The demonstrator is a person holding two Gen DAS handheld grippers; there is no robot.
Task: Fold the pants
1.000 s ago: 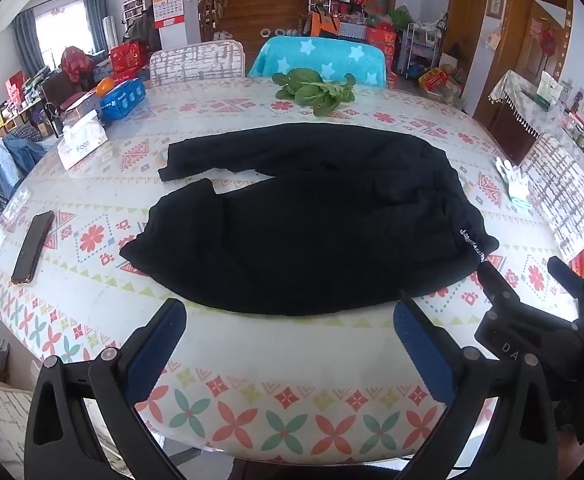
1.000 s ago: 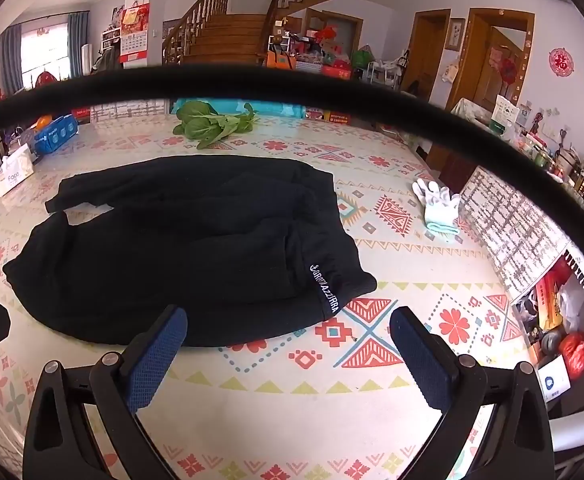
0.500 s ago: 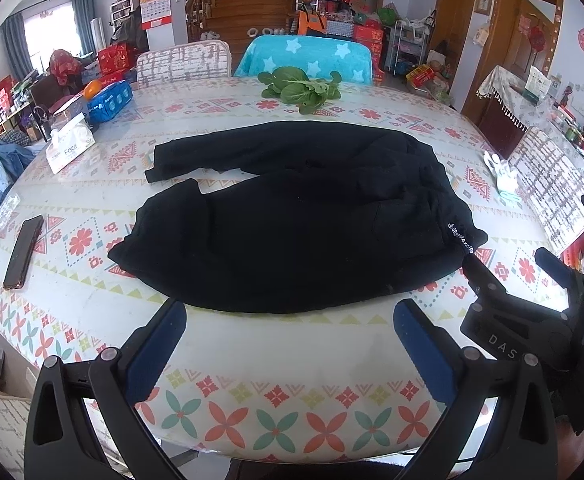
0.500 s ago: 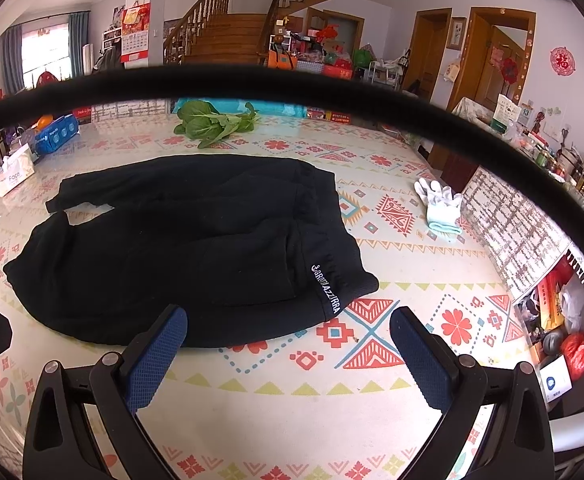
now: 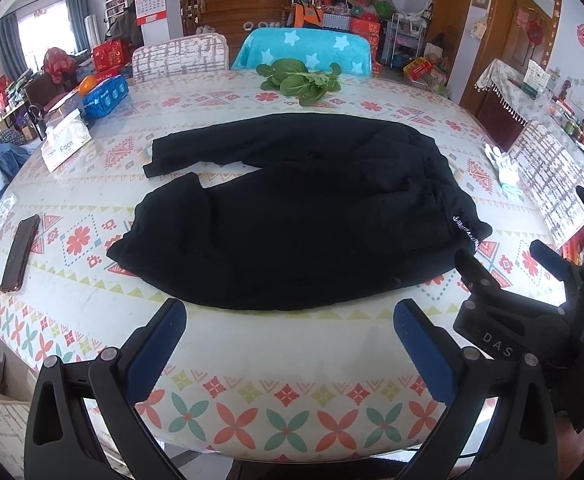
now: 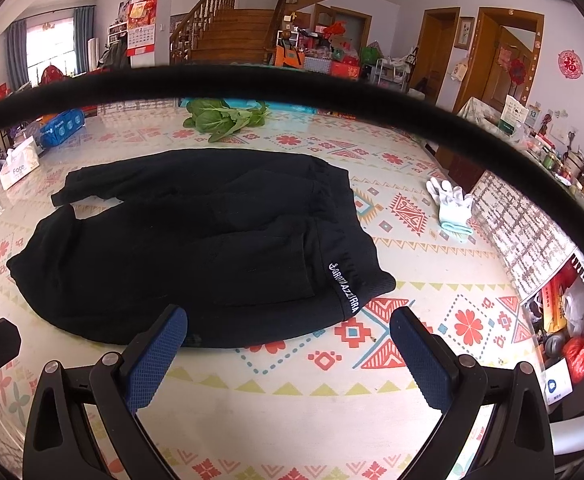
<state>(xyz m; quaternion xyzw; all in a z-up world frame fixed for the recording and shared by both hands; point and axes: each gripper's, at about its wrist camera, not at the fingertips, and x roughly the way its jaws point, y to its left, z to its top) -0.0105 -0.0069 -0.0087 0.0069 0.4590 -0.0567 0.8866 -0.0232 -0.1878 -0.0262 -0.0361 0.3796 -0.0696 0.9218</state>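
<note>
Your left gripper [image 5: 290, 330] has its jaws wide apart, holding nothing, above the near table [image 5: 292, 420] edge. The pants [image 5: 292, 216] lie flat just beyond its fingertips, not touched. Your right gripper [image 6: 288, 338] is likewise spread and empty; its left fingertip [image 6: 164, 332] overlaps the pants' near hem in view, contact unclear. The waistband, with white lettering [image 6: 346, 286], points toward your right gripper; both legs run left, the far one narrower. Left of the pants: a phone [image 5: 20, 252], further back a tissue box [image 5: 66, 146]. Right: white gloves [image 6: 450, 204]. Beyond the pants: leafy greens [image 5: 300, 80], then two chairs.
</note>
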